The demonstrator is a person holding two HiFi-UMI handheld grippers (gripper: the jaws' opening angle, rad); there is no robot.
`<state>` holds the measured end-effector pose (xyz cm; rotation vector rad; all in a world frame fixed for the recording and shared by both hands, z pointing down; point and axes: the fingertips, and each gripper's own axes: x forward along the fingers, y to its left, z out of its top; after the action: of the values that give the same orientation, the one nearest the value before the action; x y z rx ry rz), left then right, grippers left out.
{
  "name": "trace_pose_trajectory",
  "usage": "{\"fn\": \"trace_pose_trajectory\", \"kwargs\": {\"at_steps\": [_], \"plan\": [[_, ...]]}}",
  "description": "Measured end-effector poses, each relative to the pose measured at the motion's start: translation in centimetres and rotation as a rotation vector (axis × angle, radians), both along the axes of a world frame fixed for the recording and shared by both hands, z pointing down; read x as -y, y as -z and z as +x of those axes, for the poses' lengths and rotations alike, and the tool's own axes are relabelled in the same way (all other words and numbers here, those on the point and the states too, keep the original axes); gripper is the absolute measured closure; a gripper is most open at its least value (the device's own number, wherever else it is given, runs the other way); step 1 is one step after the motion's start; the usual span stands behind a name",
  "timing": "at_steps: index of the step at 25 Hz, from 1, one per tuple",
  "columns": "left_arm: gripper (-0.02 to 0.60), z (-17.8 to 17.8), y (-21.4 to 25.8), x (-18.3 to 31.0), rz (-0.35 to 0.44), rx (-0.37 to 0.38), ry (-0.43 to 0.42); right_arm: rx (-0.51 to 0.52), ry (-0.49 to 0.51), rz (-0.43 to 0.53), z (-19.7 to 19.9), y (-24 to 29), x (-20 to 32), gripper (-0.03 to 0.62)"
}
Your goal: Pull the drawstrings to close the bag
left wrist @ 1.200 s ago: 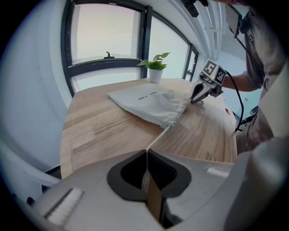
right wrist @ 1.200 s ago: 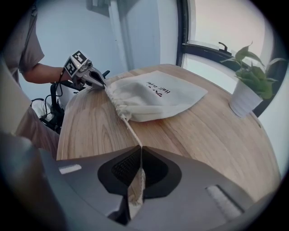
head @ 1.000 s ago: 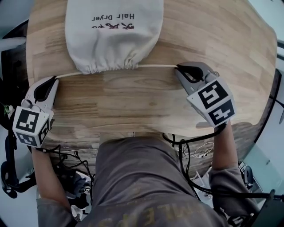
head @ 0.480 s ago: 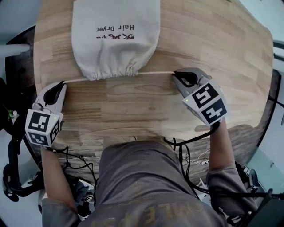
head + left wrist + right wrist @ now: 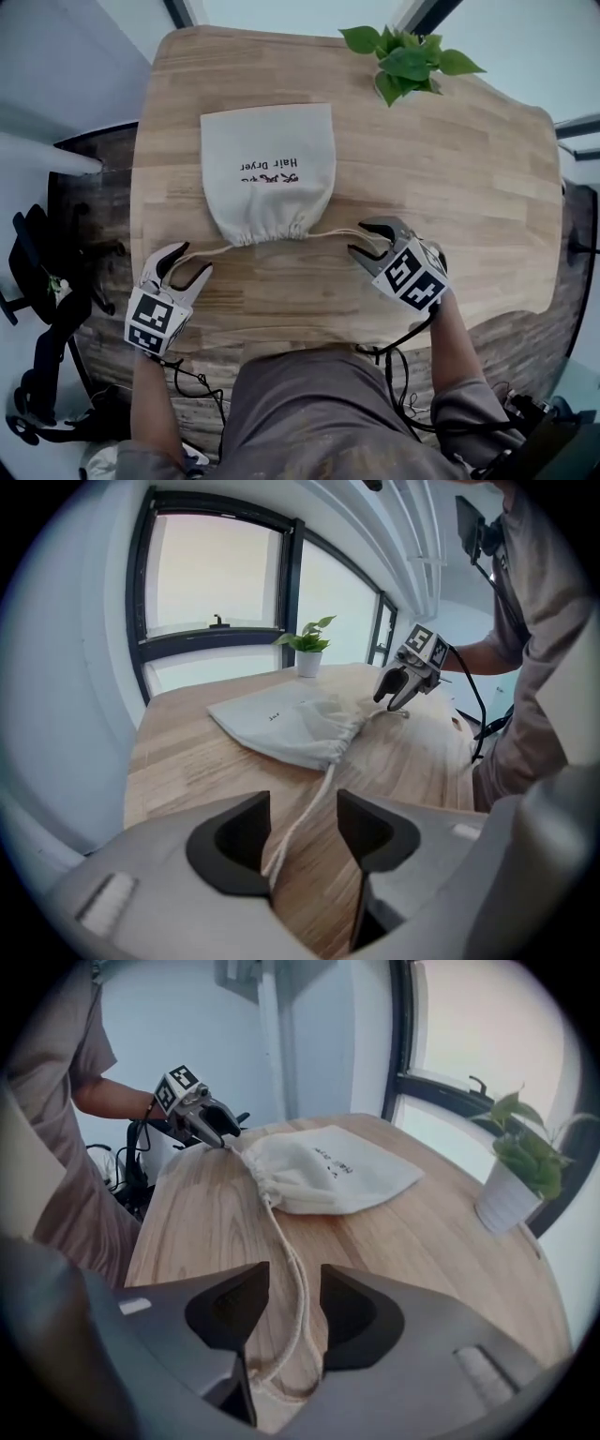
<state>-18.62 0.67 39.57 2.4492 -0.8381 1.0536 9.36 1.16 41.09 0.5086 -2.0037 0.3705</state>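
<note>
Wooden table [image 5: 469,187], cinched bag [image 5: 270,169], plant's white pot [image 5: 506,1199] only in gripper views

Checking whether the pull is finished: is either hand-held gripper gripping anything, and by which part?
Nothing is held. The left hand-held gripper and the right hand-held gripper are open, the right's jaws having just opened; the drawstrings lie loose between their jaws.

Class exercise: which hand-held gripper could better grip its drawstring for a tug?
Probably right: the right hand-held gripper, jaws just opened, has the drawstring loop centred between them; the left hand-held gripper has its cord against one jaw.
</note>
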Motion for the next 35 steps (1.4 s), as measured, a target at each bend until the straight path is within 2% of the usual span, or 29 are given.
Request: {"fn": "trace_pose_trajectory", "kwargs": {"at_steps": [4,11,19,31,35], "plan": [[0.357,1.7,0.2,0.7,0.030,0.005,-0.053,0.047,0.098,0.077,-3.0,1.3,0.9,0.419],[0.359,3.3,-1.9,0.1,-0.022,0.010,-0.127,0.066,0.204,0.049,-6.9,-0.5,0.8,0.445],[0.367,3.6,-3.1,-0.1,-0.039,0.008,-0.142,0.053,0.227,0.039,-7.7,-1.9,0.7,0.471],[0.391,4.2,-3.2,0.4,-0.003,0.044,-0.189,0.070,0.209,0.049,-7.9,-2.0,0.9,0.476],[0.442,4.4,-3.1,0.6,0.000,0.030,-0.182,0.075,0.207,0.047,-7.9,-1.9,0.9,0.482]]}}
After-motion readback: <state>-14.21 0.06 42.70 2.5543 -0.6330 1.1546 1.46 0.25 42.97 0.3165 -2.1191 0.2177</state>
